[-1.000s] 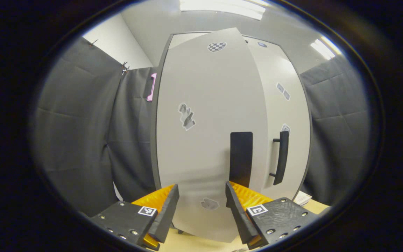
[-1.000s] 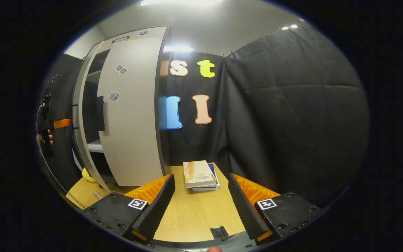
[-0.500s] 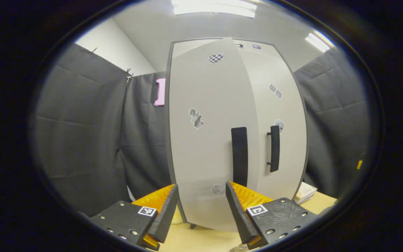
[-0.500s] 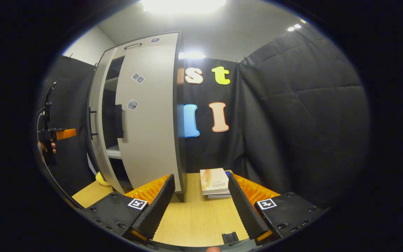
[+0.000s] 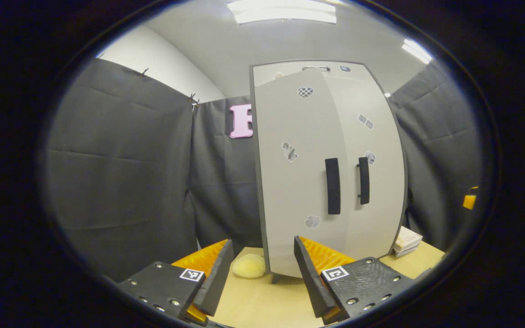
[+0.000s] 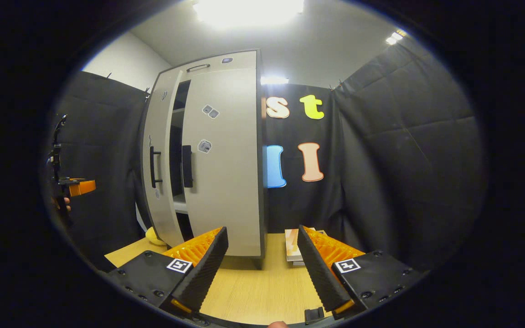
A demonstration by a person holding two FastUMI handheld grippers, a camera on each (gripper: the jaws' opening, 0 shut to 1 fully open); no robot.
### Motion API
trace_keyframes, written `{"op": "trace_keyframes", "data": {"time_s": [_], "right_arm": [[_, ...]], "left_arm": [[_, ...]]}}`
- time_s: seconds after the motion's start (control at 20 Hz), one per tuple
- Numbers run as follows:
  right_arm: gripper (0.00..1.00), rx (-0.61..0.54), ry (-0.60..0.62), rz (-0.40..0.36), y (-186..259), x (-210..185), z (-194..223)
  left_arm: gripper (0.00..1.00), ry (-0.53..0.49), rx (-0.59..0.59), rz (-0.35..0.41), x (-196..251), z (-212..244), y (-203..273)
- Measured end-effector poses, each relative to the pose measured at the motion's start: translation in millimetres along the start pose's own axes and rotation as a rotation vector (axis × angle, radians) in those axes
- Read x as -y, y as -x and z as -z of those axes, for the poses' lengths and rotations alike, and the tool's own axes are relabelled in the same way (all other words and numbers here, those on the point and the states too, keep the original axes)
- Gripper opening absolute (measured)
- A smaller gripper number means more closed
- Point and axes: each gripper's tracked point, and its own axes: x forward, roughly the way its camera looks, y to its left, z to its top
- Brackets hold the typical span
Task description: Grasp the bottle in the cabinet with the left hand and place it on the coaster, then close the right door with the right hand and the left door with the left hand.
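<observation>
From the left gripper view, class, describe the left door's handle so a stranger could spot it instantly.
Find the tall pale cabinet on the wooden table. Two dark vertical handles sit mid-height where its doors meet. The left door's handle is the broad flat one; its neighbour is slimmer, on pegs.

We see the left door (image 6: 160, 159) ajar, a narrow dark gap beside the right door (image 6: 226, 155); too tight for a gripper. Bare table (image 5: 262, 305) before the cabinet. A yellow lump (image 5: 249, 265) sits left of its base, books (image 5: 407, 240) to the right.
</observation>
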Motion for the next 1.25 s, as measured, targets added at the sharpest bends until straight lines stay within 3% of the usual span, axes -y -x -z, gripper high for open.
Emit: {"op": "trace_keyframes", "data": {"time_s": [0.7,1.25], "right_arm": [[0.97,0.08,0.001,0.048,57.8,-40.4,-24.3],[0.97,0.103,0.011,0.068,68.8,-48.8,-33.7]], "left_arm": [[0.8,-0.022,0.043,0.001,-67.6,7.1,75.0],[0.78,-0.009,0.04,-0.001,-84.3,15.7,89.6]]}}
